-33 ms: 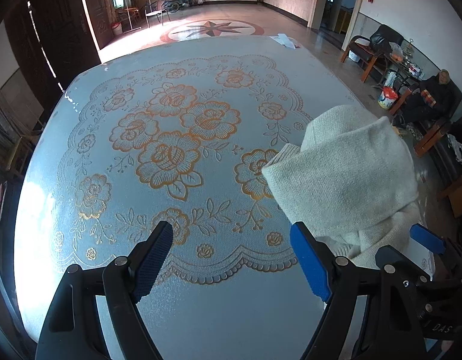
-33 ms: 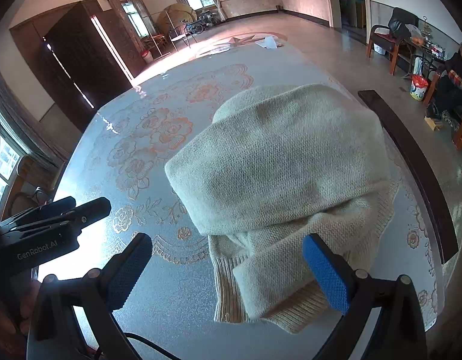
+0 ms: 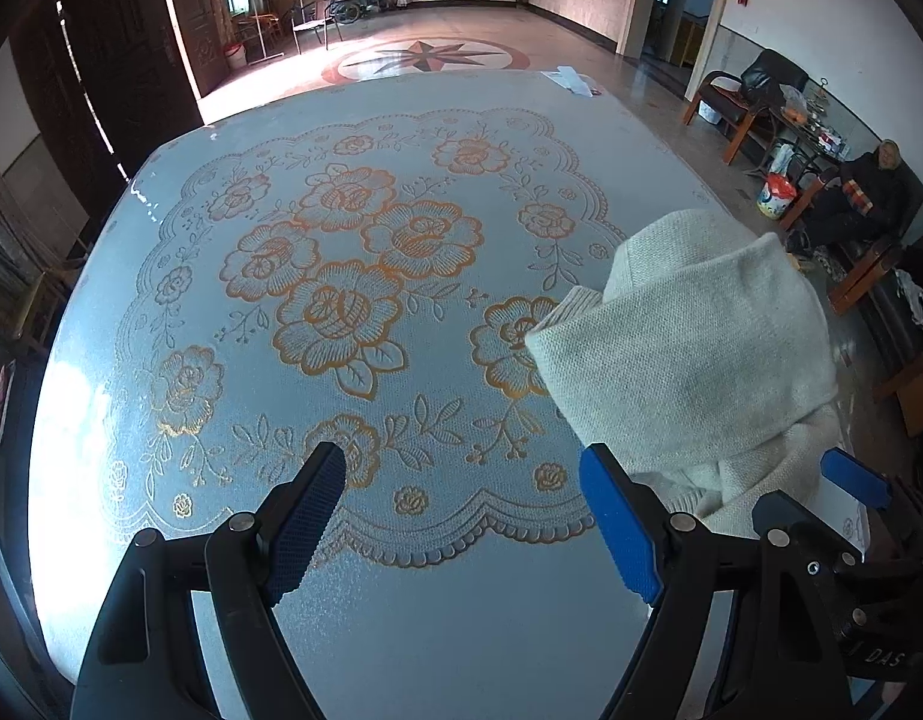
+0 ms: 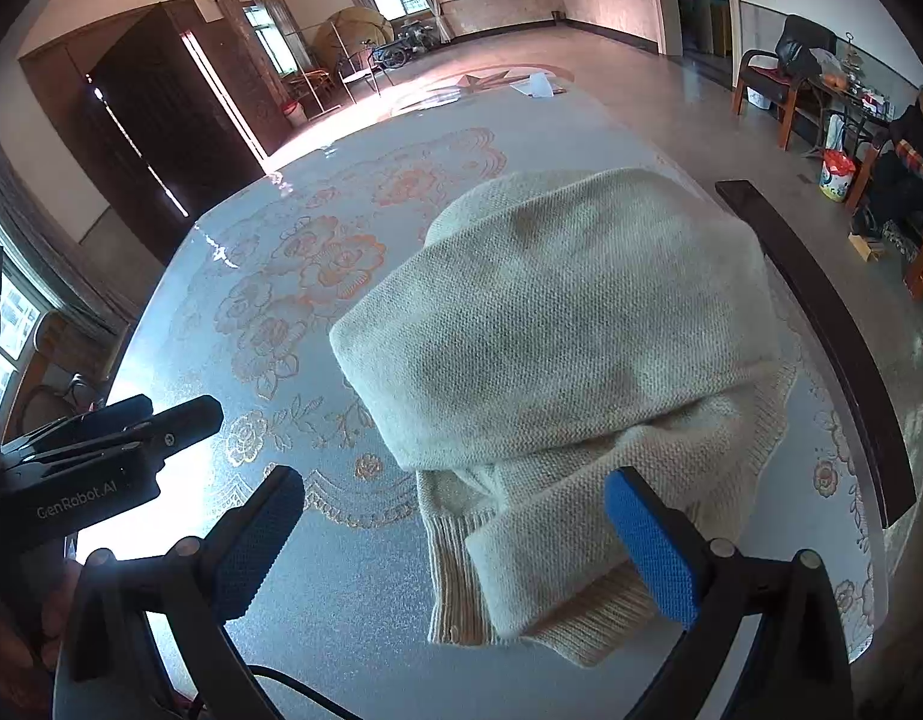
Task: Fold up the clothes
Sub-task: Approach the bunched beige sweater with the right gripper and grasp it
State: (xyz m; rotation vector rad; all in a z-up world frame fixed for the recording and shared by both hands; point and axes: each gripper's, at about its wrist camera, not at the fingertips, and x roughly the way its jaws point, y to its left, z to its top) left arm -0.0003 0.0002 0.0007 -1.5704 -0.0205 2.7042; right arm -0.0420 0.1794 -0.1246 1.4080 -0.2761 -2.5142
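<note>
A wide table (image 3: 131, 312) under a pale blue cloth (image 3: 461, 600) printed with orange roses fills both views and runs away ahead of both sets of tongs. On it lies the cream knitted sweater (image 4: 557, 348), folded into a thick bundle, with a ribbed hem (image 4: 455, 576) and a sleeve doubled over at its near end. The bundle sits directly ahead of the right gripper (image 4: 455, 546), its near edge reaching in between the two fingers but touching neither blue pad; those tongs stand spread wide and hold nothing. From the left gripper (image 3: 464, 510) the sweater (image 3: 695, 354) lies ahead and to the right, just beyond the right-hand finger, with only bare cloth between the pads; these tongs are also parted well and grip nothing, and they point steeply down at the table. The two tools hang side by side, each showing at the edge of the other's view. Beyond the right gripper, to its right, a dark wooden rail (image 4: 821, 336) follows the table's edge. At the far end of the table, well ahead of both tongs, lies a small piece of white paper (image 3: 572, 81).
</note>
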